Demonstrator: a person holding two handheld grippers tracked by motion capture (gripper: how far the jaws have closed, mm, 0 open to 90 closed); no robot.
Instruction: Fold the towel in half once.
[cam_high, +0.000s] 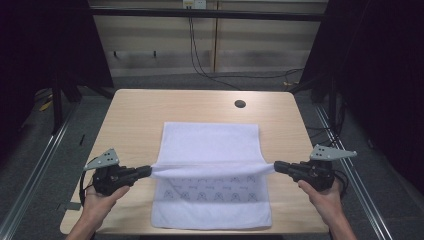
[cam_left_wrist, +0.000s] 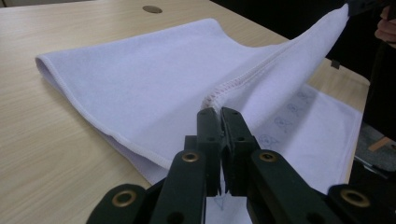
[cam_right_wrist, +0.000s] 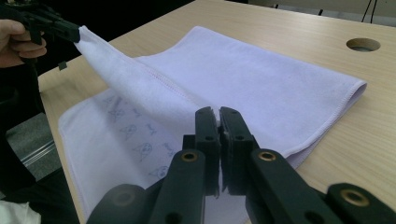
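Observation:
A white towel (cam_high: 210, 142) with small printed figures lies on the wooden table (cam_high: 135, 110), its far half folded back toward me. My left gripper (cam_high: 148, 171) is shut on the left corner of the lifted hem, and my right gripper (cam_high: 276, 167) is shut on the right corner. The hem stretches taut between them, a little above the lower layer (cam_high: 212, 205). In the left gripper view the jaws (cam_left_wrist: 219, 112) pinch the stitched edge of the towel (cam_left_wrist: 140, 79). Over in the right gripper view the jaws (cam_right_wrist: 218, 112) clamp the towel (cam_right_wrist: 261, 79) the same way.
A round cable hole (cam_high: 240, 104) sits in the table near its far right. Metal rails run along the floor on both sides. Cables hang down the wall behind the table. Bare wood lies beyond the towel and at its left and right.

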